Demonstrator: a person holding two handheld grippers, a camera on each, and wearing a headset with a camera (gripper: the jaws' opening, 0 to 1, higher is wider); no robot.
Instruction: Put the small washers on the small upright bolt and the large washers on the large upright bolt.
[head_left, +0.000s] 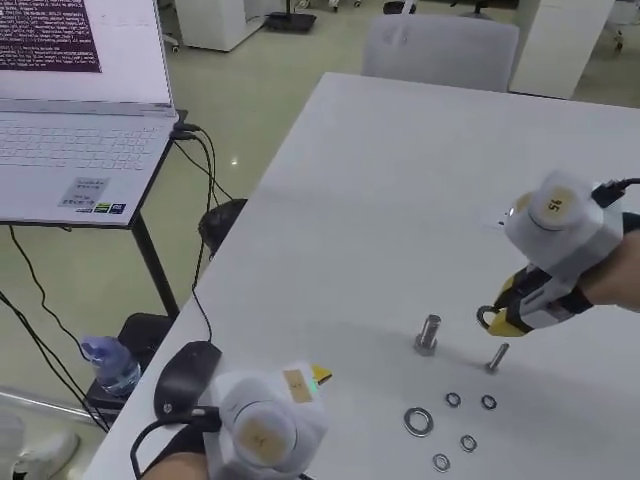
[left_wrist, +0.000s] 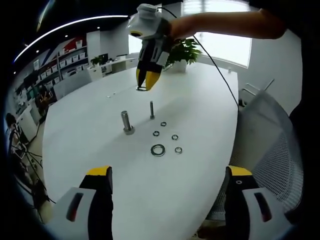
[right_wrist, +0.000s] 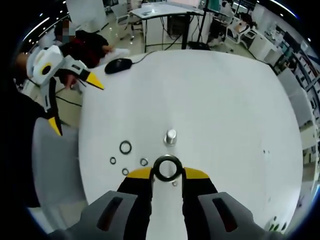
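My right gripper (right_wrist: 167, 173) is shut on a large washer (right_wrist: 167, 167), held in the air just right of and above the large upright bolt (head_left: 428, 333). The small upright bolt (head_left: 496, 358) stands beside it, right of the large one. On the table in front of the bolts lie another large washer (head_left: 418, 421) and several small washers (head_left: 468, 442). My left gripper (left_wrist: 167, 175) hovers open near the table's front edge, well short of the washers, with nothing between its fingers (left_wrist: 97, 176).
A black mouse (head_left: 186, 376) with its cable lies on the table beside my left gripper. An open laptop (head_left: 70, 150) sits on a stand to the left. A grey chair (head_left: 440, 50) stands at the far edge.
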